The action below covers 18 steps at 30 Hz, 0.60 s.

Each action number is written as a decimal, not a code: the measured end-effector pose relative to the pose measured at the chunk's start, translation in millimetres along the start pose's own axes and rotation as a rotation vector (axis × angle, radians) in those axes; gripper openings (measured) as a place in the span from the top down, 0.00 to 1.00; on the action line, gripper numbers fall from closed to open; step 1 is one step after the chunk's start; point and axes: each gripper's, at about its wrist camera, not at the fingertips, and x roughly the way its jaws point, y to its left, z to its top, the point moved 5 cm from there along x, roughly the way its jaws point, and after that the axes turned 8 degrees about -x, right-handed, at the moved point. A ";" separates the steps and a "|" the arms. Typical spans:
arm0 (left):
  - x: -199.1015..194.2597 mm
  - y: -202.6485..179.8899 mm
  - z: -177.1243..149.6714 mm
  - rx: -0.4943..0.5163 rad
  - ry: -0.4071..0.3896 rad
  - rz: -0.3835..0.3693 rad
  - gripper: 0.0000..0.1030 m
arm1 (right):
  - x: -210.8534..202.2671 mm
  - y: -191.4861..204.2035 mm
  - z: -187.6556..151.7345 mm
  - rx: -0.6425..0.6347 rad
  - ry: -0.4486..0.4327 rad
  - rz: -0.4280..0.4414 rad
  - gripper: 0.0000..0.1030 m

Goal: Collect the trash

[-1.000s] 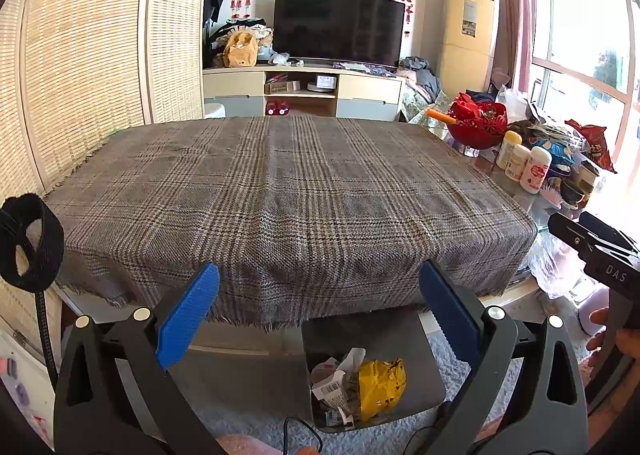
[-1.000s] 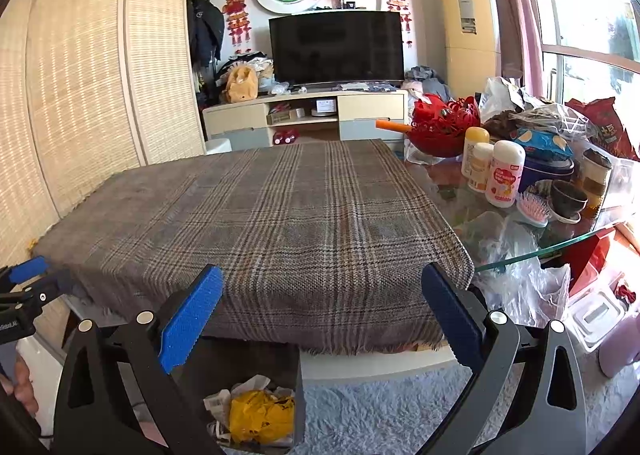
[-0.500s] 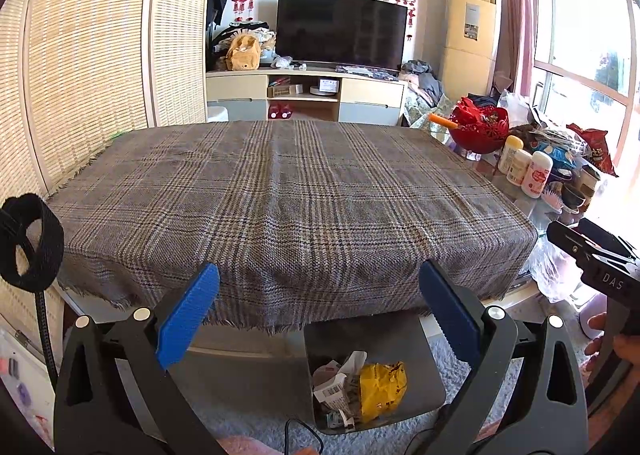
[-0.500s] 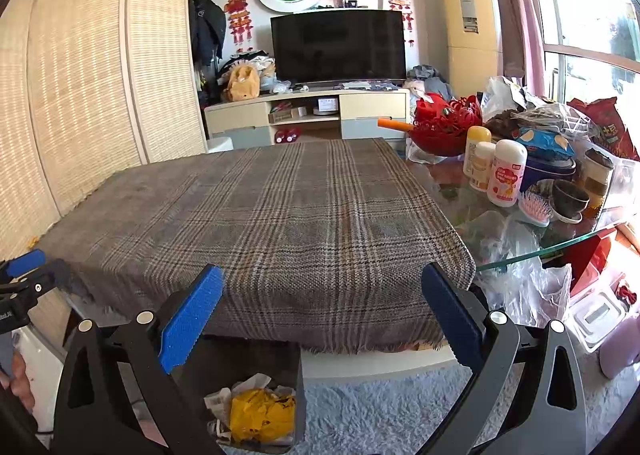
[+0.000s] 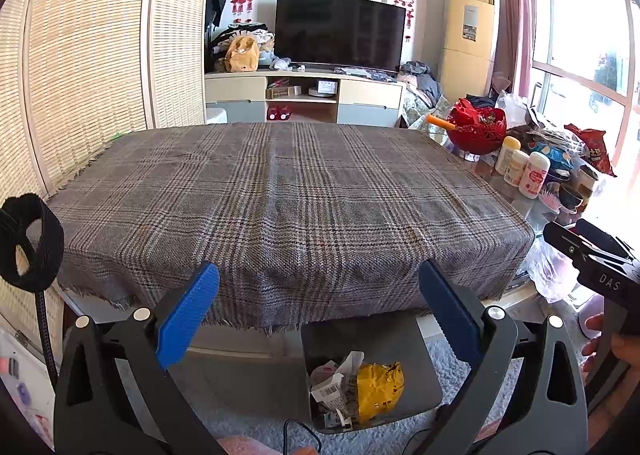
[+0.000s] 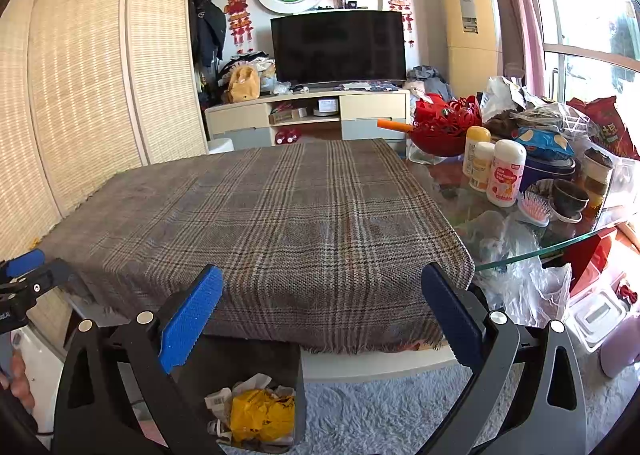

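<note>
A grey bin (image 5: 420, 359) stands on the floor under the table's near edge, holding a crumpled yellow wrapper (image 5: 378, 389) and white paper scraps (image 5: 334, 387). The same bin (image 6: 298, 387) with the yellow wrapper (image 6: 260, 413) shows low in the right wrist view. My left gripper (image 5: 318, 307) hangs open above the bin, nothing between its blue pads. My right gripper (image 6: 320, 309) is open too and holds nothing. The plaid tablecloth (image 5: 280, 207) has no trash on it.
Bottles (image 6: 506, 175), a red bowl (image 6: 444, 127), snack bags and plastic bags (image 6: 532, 283) crowd the glass tabletop at the right. A woven screen (image 6: 80, 95) stands at the left. A TV (image 5: 340, 37) on a cabinet lies beyond the table. Grey rug (image 6: 380, 415) covers the floor.
Both views have shifted only slightly; the grippers stay open and nothing on the table or in the bin has moved.
</note>
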 end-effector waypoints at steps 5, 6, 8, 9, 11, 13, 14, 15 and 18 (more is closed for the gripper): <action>-0.4 -0.4 0.4 0.000 0.000 0.000 0.08 | -0.8 -1.5 -0.6 0.004 -0.002 0.002 0.03; -0.4 -0.3 0.3 0.000 0.000 -0.001 0.08 | -0.7 -2.0 -0.8 0.004 -0.002 0.002 0.03; -0.7 -0.7 0.3 0.000 -0.001 -0.001 0.08 | -0.8 -2.6 -0.8 0.005 -0.002 0.003 0.03; -0.9 -1.1 0.3 0.001 -0.001 -0.002 0.08 | -0.9 -2.6 -0.7 0.005 -0.002 0.003 0.03; -1.8 -1.8 0.5 0.002 -0.002 -0.003 0.08 | -0.6 -2.7 -0.7 0.005 -0.002 0.003 0.03; -2.3 -2.0 0.7 0.002 -0.004 -0.001 0.08 | -0.6 -2.7 -0.7 0.004 -0.002 0.003 0.03; -2.5 -2.1 1.0 0.001 -0.003 -0.001 0.08 | -0.6 -2.8 -0.7 0.004 -0.002 0.003 0.03; -2.6 -2.1 1.2 0.001 -0.003 -0.001 0.08 | -0.7 -2.8 -0.7 0.005 -0.002 0.003 0.03; -2.5 -1.9 1.2 0.002 -0.003 -0.001 0.08 | -0.6 -2.8 -0.7 0.005 -0.002 0.004 0.03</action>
